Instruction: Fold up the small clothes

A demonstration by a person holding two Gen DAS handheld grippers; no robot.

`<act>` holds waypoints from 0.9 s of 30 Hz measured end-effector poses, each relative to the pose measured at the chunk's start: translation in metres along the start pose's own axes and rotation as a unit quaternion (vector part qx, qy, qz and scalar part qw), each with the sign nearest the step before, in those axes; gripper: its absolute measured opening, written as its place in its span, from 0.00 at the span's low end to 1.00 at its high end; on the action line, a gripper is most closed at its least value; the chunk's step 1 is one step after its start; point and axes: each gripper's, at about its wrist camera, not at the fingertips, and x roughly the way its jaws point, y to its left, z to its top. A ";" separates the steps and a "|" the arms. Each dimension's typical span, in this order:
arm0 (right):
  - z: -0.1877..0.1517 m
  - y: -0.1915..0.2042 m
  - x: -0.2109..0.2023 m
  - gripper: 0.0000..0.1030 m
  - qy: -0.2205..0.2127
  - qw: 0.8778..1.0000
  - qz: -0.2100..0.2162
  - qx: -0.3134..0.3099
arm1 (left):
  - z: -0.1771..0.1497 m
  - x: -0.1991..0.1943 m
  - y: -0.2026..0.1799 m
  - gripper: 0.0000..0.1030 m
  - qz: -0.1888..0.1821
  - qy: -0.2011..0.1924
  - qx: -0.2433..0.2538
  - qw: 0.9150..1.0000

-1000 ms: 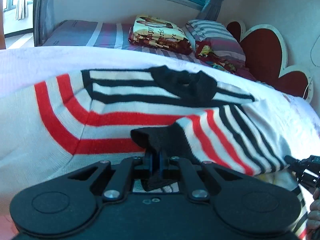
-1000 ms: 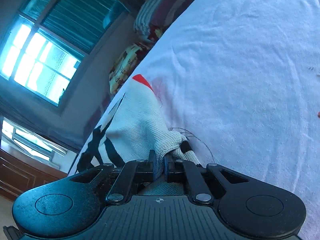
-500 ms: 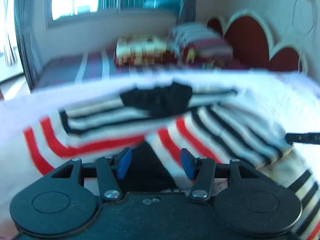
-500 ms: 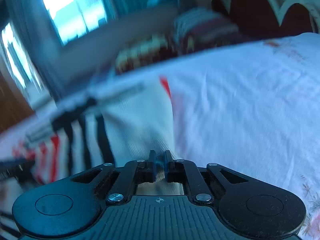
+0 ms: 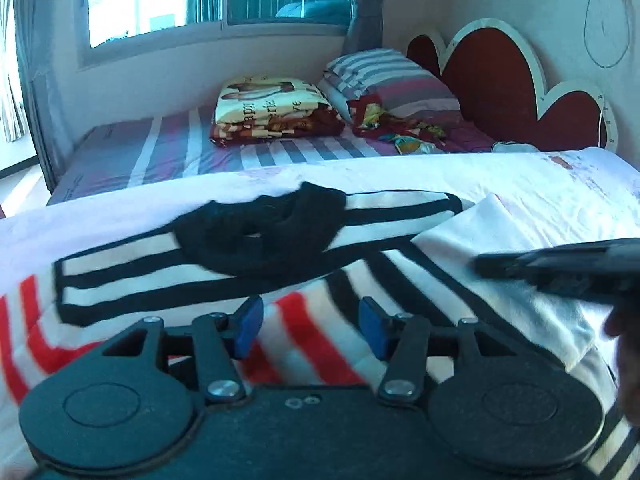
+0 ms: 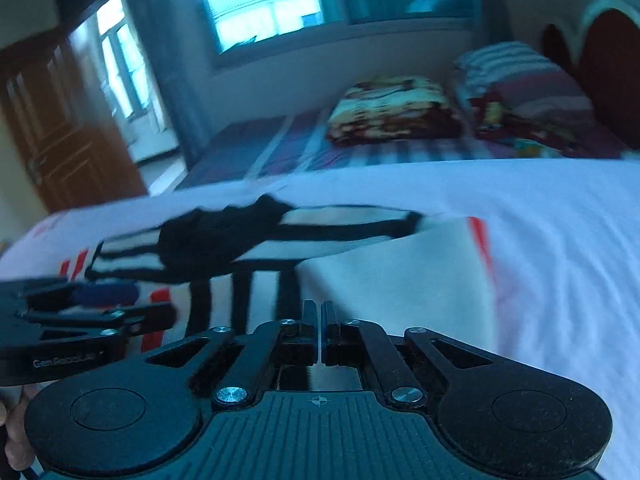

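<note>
A white knit sweater point(image 5: 160, 280) with red and black stripes and a black collar point(image 5: 260, 240) lies flat on the white bed cover point(image 5: 540, 188). Its right sleeve is folded in across the body, white side up point(image 6: 400, 280). My left gripper point(image 5: 310, 326) hovers open just above the red stripes, blue pads point(image 5: 248, 324) apart, nothing between them. My right gripper point(image 6: 319, 312) is shut, fingers pressed together over the folded white part; I make out no cloth between them. In the left wrist view the right gripper point(image 5: 484, 265) reaches in from the right; in the right wrist view the left gripper point(image 6: 152, 312) sits low left.
Behind the bed cover lies a striped mattress point(image 5: 160, 148) with a folded printed blanket point(image 5: 272, 108) and striped pillows point(image 5: 392, 76). A red scalloped headboard point(image 5: 492, 76) stands at the right. A wooden door point(image 6: 60, 128) is far left, under windows.
My left gripper opened and let go of the black cuff, then drew back. The right gripper rolled level and swung left, and the cloth it pinched no longer shows between its fingers.
</note>
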 end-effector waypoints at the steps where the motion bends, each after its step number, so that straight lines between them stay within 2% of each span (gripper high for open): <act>1: 0.000 0.001 0.008 0.00 0.006 1.000 0.000 -0.015 | -0.002 0.006 0.001 0.50 0.007 0.007 0.000 1.000; 3: 0.000 -0.014 0.017 0.00 0.002 1.000 -0.020 -0.020 | -0.009 0.013 0.011 0.50 0.028 0.019 0.001 0.999; 5: 0.005 -0.044 0.016 0.00 -0.017 0.999 -0.037 0.012 | -0.018 0.005 0.027 0.53 0.040 0.010 -0.002 0.999; 6: 0.007 -0.058 0.014 0.00 -0.025 0.998 -0.050 0.021 | -0.021 0.003 0.035 0.65 0.060 0.014 -0.010 0.998; 7: 0.011 -0.068 0.017 0.00 -0.028 0.997 -0.073 0.027 | -0.022 0.002 0.042 0.69 0.063 0.014 -0.026 0.998; 9: 0.019 -0.090 0.025 0.00 -0.022 0.996 -0.064 0.054 | -0.024 0.001 0.049 0.69 0.058 0.015 -0.048 0.997; 12: 0.026 -0.096 0.027 0.00 -0.020 0.997 -0.060 0.041 | -0.023 0.000 0.040 0.69 0.077 0.013 -0.030 0.997; 15: 0.029 -0.099 0.005 0.00 -0.048 0.996 -0.058 0.050 | -0.017 -0.013 0.039 0.51 0.084 0.005 -0.037 0.996; 17: 0.026 -0.100 -0.005 0.00 -0.051 0.996 -0.064 0.046 | -0.016 -0.027 0.038 0.51 0.092 -0.015 -0.037 0.995; 18: 0.024 -0.101 -0.002 0.00 -0.033 0.997 -0.060 0.040 | -0.017 -0.028 0.037 0.51 0.098 -0.014 -0.036 0.994; 19: 0.022 -0.104 0.006 0.00 -0.005 0.998 -0.054 0.036 | -0.017 -0.022 0.037 0.52 0.104 0.001 -0.033 0.994; 20: 0.019 -0.105 0.010 0.00 0.002 0.998 -0.048 0.031 | -0.019 -0.012 0.039 0.53 0.105 0.027 -0.033 0.994; 22: 0.019 -0.106 0.003 0.00 0.002 0.998 -0.049 0.039 | -0.023 -0.008 0.042 0.62 0.112 0.027 -0.044 0.992; 24: 0.015 -0.106 -0.018 0.00 -0.012 0.998 -0.039 0.045 | -0.021 -0.018 0.043 0.57 0.115 0.024 -0.056 0.991; 27: -0.006 -0.095 -0.055 0.00 -0.017 0.999 -0.017 0.032 | -0.028 -0.040 0.035 0.59 0.113 -0.001 -0.053 0.992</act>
